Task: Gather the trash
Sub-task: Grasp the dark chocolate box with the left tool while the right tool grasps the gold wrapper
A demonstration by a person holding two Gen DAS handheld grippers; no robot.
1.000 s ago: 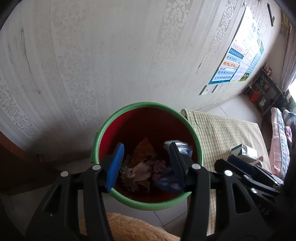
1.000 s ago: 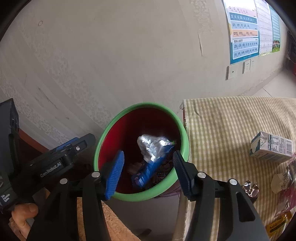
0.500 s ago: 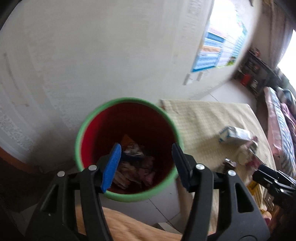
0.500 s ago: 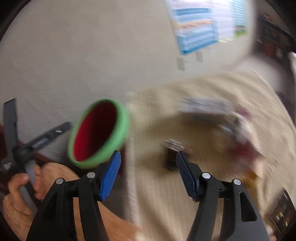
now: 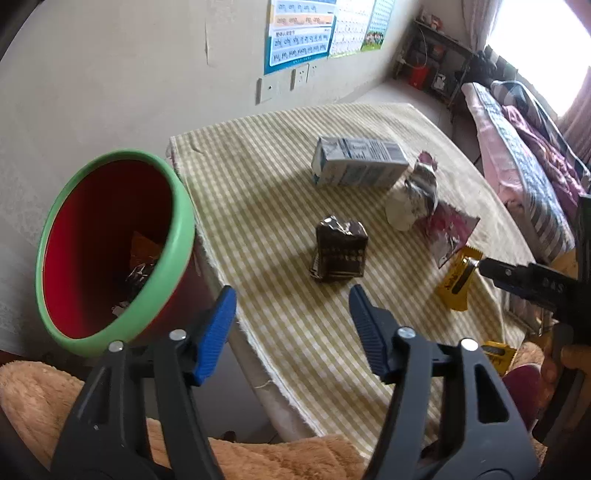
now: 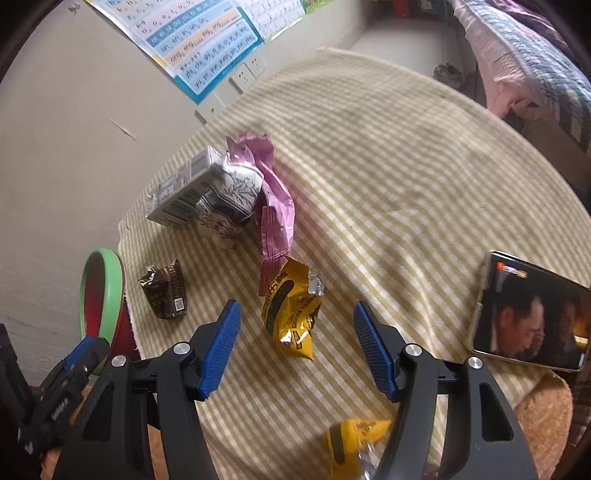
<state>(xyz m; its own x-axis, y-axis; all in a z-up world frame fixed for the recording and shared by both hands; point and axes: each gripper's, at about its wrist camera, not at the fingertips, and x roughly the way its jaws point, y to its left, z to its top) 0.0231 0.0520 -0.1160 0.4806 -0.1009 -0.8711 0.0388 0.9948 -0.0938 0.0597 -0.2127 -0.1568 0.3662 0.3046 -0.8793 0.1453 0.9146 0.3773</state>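
Both claws are out over the table now, and both are empty. The left claw is spread, its jaws having just been opening with nothing between them, and the dark brown carton sits just beyond its tips. The right claw is spread too, jaws just widened, nothing gripped, with the yellow snack wrapper lying right ahead between the blue pads.

The next pick looks to be lined up. For the crumpled wrapper, a bunched fold should be pinched rather than a loose flat edge, or the foil could slip free on the lift. The brown carton is crushed at the top, so its firmer lower body would be better squeezed.

More trash is waiting: a white milk carton lying on its side, a patterned paper cup touching it, a pink wrapper draped alongside, and a second yellow wrapper at the near edge. The bin, red inside with a green rim, stands just beside the table's left edge with scraps already in it.

The table is covered with a yellow-checked cloth; a phone with its screen lit lies on the right and should be left alone. A pale wall with a chart is behind, a bed to the right.
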